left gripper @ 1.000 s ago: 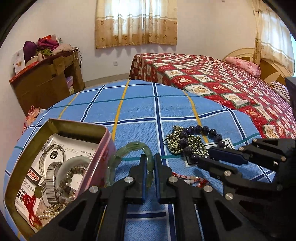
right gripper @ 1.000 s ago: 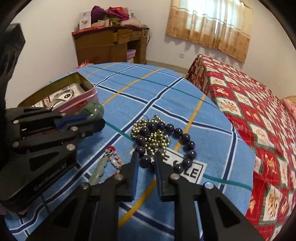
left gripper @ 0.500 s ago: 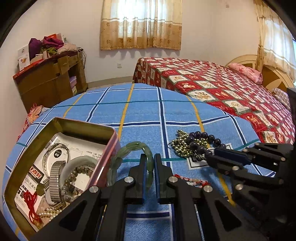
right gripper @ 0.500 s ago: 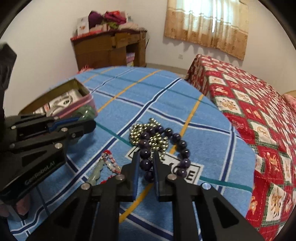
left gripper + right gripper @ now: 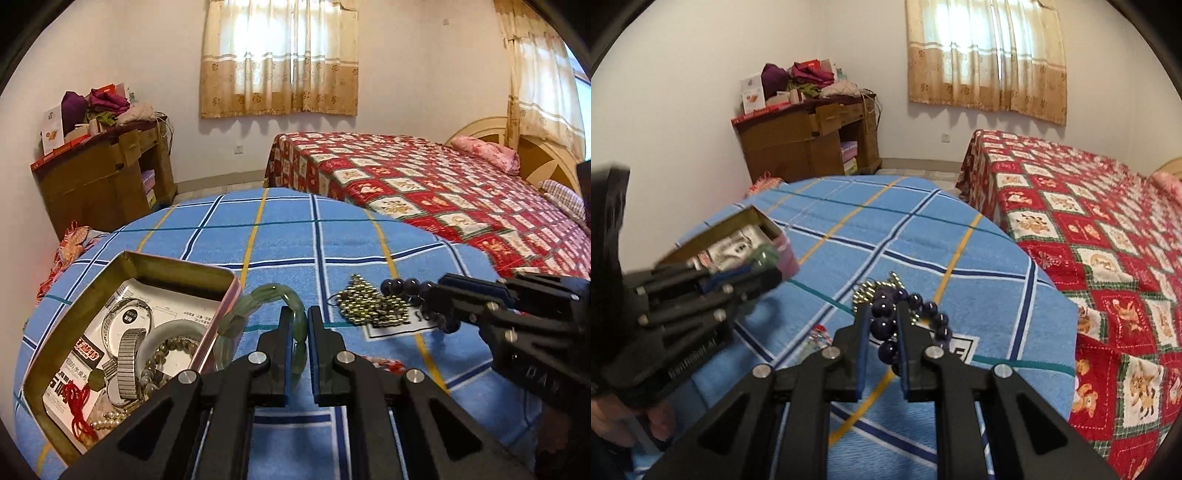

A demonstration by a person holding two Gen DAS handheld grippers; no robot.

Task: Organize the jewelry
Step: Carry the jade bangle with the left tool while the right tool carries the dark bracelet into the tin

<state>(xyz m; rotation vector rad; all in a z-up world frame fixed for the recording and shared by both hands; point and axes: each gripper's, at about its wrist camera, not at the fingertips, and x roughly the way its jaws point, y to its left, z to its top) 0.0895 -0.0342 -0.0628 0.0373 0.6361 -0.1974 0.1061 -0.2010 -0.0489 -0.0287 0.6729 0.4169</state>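
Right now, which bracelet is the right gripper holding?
The dark purple bead bracelet, clamped in the right gripper. The pale green jade bracelet is in the left gripper, and the gold bead strand lies loose on the blue cloth.

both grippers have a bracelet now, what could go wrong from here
1. The right gripper pinches only a few beads of the dark purple bead bracelet; the round beads might slip out, or the hanging loop could snag the gold bead chain beneath it.
2. The left gripper clamps the green jade bracelet by a narrow section beside the pink tin; it may knock the rim or twist loose.
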